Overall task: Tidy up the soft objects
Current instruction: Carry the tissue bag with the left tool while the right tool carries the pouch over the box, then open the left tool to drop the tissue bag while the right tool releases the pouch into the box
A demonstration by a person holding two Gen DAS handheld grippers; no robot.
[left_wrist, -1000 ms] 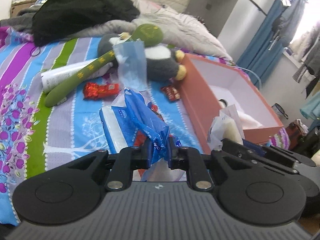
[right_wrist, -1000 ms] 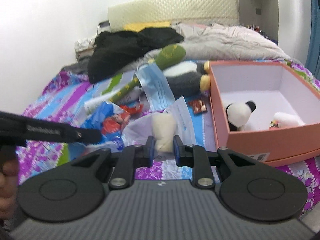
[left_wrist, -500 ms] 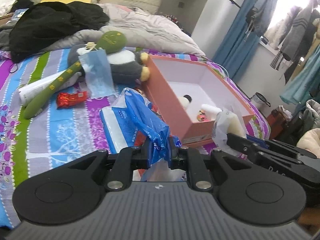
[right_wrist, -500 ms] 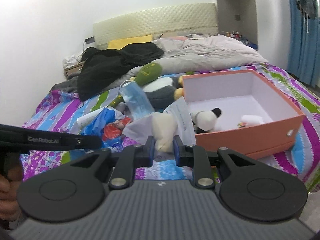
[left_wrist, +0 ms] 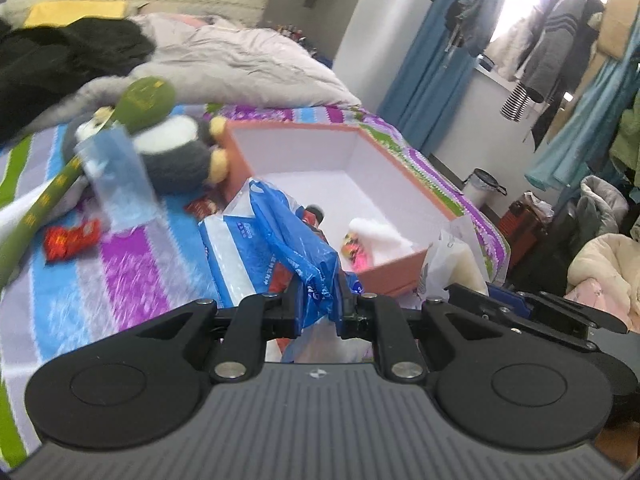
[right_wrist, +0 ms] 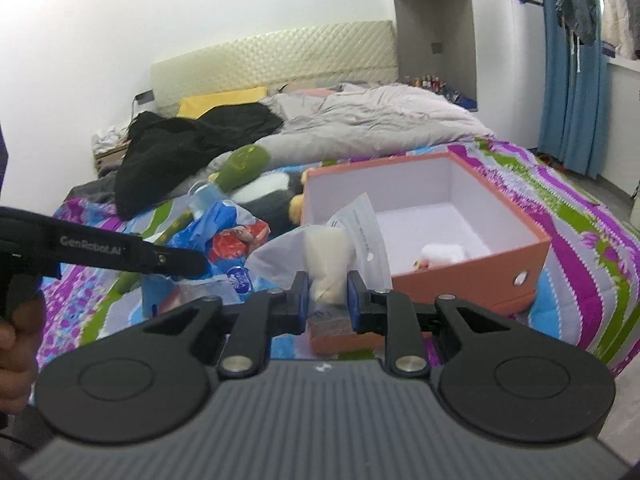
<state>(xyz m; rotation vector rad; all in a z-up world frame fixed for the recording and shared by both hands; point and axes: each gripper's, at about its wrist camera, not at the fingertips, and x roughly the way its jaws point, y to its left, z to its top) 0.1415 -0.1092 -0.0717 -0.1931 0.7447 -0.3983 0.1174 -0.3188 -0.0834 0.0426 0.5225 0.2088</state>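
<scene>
"GenRobot.AI" in pale letters along the black arm of the left gripper (right_wrist: 176, 260).

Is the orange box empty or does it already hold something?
Not empty. The orange box is open, and a small white soft thing lies on its floor.

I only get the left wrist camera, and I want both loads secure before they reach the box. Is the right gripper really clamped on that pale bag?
Observer: Yes. In the right wrist view, the right gripper is shut on the clear bag, pinching the cream soft lump inside it.
Operator: How does my blue pack look from there?
Observer: The blue pack sits left of the clear bag, with a red printed packet showing at its right side.
Operator: Anything on the box's outer wall?
Observer: The orange box has a small round metal eyelet near its right corner.
</scene>
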